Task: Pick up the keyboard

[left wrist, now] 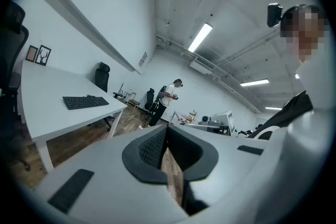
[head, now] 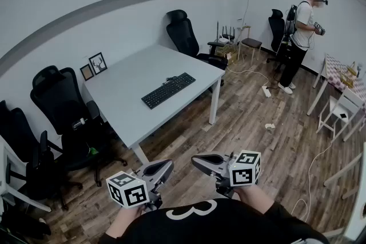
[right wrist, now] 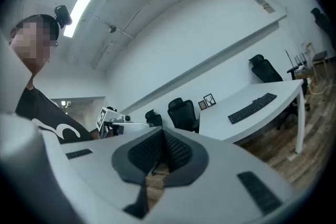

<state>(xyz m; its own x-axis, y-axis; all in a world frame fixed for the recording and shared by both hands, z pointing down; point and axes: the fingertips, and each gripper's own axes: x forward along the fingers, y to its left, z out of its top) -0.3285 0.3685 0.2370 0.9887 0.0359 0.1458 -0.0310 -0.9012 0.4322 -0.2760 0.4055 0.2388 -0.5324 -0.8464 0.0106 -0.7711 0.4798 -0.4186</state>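
Observation:
A black keyboard [head: 168, 90] lies on the white table [head: 131, 106] across the room, its cable trailing off its far end. It also shows small in the left gripper view, as the keyboard [left wrist: 85, 102], and in the right gripper view, as the keyboard [right wrist: 252, 108]. My left gripper [head: 170, 166] and right gripper [head: 194, 160] are held close to my body over the wooden floor, well short of the table. Both are shut with nothing between the jaws; the tips point toward each other.
Black office chairs [head: 60, 106] stand left of the table and another chair [head: 183, 34] at its far end. Two small picture frames [head: 94, 66] lean on the wall. A person [head: 303, 37] with grippers stands at the far right, near white furniture [head: 340, 106]. Cables lie on the floor.

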